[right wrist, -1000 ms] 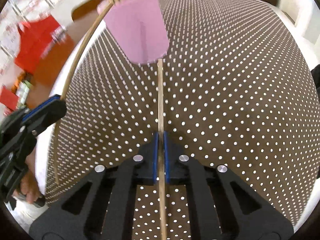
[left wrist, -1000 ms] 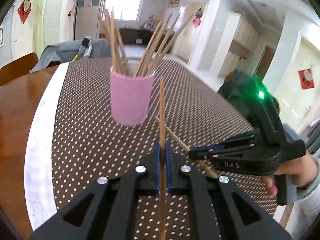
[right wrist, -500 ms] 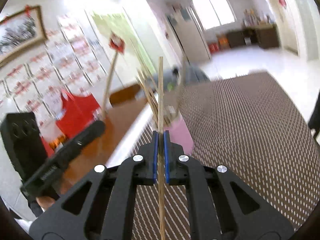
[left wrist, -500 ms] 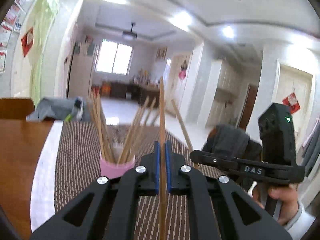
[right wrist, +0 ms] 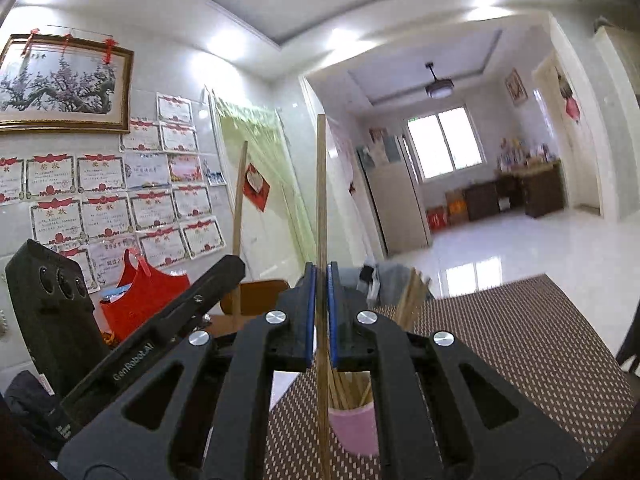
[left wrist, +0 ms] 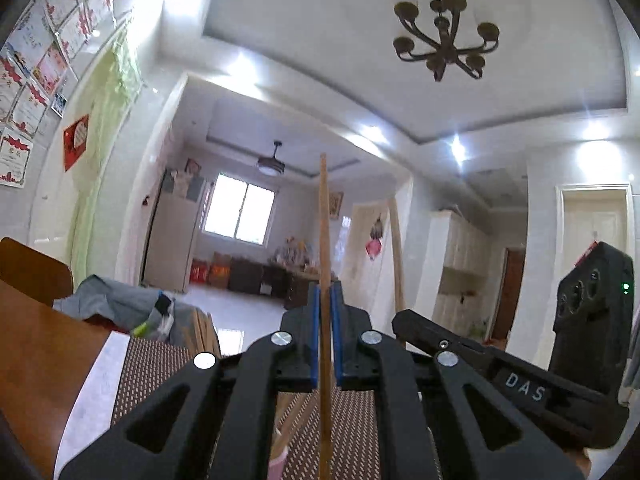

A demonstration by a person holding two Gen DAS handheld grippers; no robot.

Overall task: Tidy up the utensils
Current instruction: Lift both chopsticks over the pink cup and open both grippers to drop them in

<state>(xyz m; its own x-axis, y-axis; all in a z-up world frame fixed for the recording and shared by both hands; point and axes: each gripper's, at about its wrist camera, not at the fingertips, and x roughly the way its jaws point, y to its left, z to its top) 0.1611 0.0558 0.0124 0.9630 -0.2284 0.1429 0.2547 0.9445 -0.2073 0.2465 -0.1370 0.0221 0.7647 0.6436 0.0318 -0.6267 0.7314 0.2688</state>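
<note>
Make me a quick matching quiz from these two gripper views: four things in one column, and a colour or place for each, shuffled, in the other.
Things:
1. cup
2. chandelier
3. bag
4. left gripper's chopstick

Descriptions:
A. red, below the wall certificates
B. clamped between blue pads
C. pink, holding many chopsticks
D. dark metal, on the ceiling

Pairs: 1-C, 2-D, 3-A, 4-B

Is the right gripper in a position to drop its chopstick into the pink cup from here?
Probably yes. The right gripper is shut on a chopstick, and the pink cup sits just below and ahead, its mouth crowded with chopsticks but not blocked. The stick must first tip downward.
</note>
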